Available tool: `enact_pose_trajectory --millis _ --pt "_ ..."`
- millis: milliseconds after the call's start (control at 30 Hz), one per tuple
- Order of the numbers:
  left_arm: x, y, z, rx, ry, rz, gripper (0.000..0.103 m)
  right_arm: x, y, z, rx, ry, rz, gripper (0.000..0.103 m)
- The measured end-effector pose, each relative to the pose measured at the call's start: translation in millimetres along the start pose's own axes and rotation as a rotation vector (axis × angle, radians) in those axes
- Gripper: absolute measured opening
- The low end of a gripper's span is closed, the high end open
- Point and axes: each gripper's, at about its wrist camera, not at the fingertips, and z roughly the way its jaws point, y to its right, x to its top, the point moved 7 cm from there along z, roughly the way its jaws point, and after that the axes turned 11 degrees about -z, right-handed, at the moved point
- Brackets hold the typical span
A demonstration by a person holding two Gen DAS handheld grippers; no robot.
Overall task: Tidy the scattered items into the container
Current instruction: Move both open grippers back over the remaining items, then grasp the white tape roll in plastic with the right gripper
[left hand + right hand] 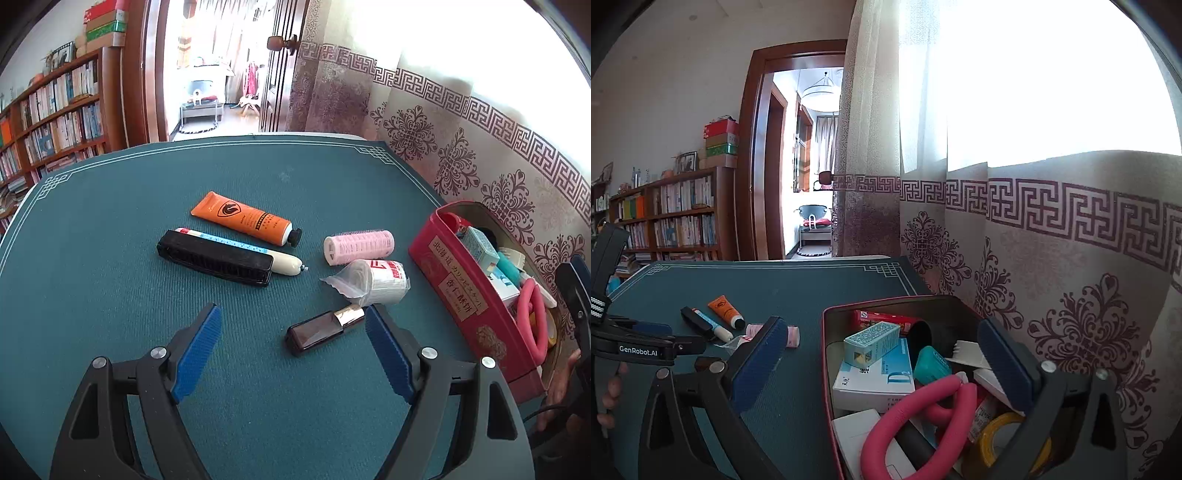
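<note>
My left gripper (293, 309) is open over the green mat, with nothing between its blue pads. A dark lipstick (325, 328) lies just inside its right finger, not touched. Farther off lie a white roll in plastic (376, 280), a pink roller (360, 245), an orange tube (243, 218), a black case (216, 258) and a white-blue pen (251, 249). The red tin container (472, 295) stands at the right. My right gripper (882, 326) hangs open above the container (827, 369), holding nothing. Inside are a pink loop (916, 410), yellow tape (1004, 435) and small boxes (871, 341).
A patterned curtain (1052, 258) hangs close behind the container at the table's right edge. A bookshelf (55, 114) and a doorway (207, 74) lie beyond the far edge. A person's hand (561, 384) shows beside the tin.
</note>
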Motion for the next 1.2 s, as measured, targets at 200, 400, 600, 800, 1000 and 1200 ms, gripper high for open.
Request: enact_pose_trajectory --millis 200,400,600,800,1000,1200 --pt "-14 11 10 0.011 -0.014 0.05 0.083 0 -11 0 0.003 0.005 -0.038 0.103" --pt "-16 18 19 -0.02 -0.018 0.07 0.083 0 -8 -1 0.016 0.009 -0.019 0.103" --pt "-15 19 35 -0.018 -0.05 0.072 0.083 -1 -15 -2 0.063 0.004 -0.019 0.103" --pt "-17 21 44 0.015 -0.063 0.064 0.083 -1 -26 -3 0.065 0.007 -0.064 0.103" --pt "-17 15 44 0.078 -0.045 0.057 0.061 -2 -37 -5 0.108 0.012 -0.08 0.103" --pt "-23 -2 32 0.092 -0.044 0.043 0.057 -4 -53 -8 0.193 0.015 -0.094 0.103"
